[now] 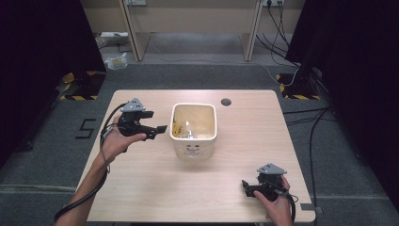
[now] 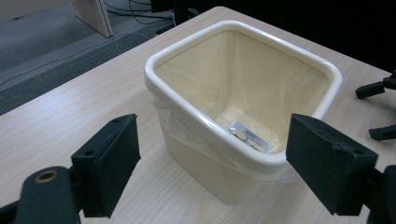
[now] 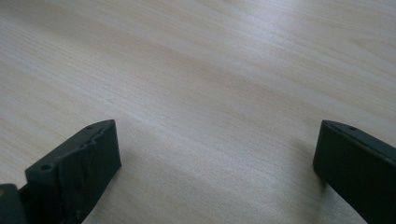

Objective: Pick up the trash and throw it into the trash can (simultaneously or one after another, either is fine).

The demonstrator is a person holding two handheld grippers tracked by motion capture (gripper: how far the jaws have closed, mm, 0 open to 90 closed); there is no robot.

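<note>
Nearest to us, the right claw (image 1: 248, 187) rests low over the table (image 1: 155, 188) on the near right side of the bin (image 1: 193, 149), well apart from it; in the right gripper view its jaws stand wide and released, with bare pale wood grain between them. The left claw (image 1: 159, 130) hovers just beside the bin's left wall, held in the left hand (image 1: 117, 141), and its jaws are likewise spread and grasp nothing; in the left gripper view they frame the bin (image 2: 243, 154) from either side without touching it.

The bin is a cream, square-mouthed plastic container with rounded corners and a thick rolled rim, standing upright near the middle of the table. A thin clear liner bag (image 2: 187, 128) is tucked over its rim and hangs down the outer wall. At the bottom lies a small silvery blister pack (image 2: 249, 136) showing two round pockets; from above we also see something yellow (image 1: 176, 129) against the bin's left inner wall, too small to identify. A faint printed pattern marks the bin's front face (image 1: 193, 150), but we cannot read it.

Left of the bin, on the floor beyond the table's edge, a black marking reads "5" (image 1: 86, 128).
</note>
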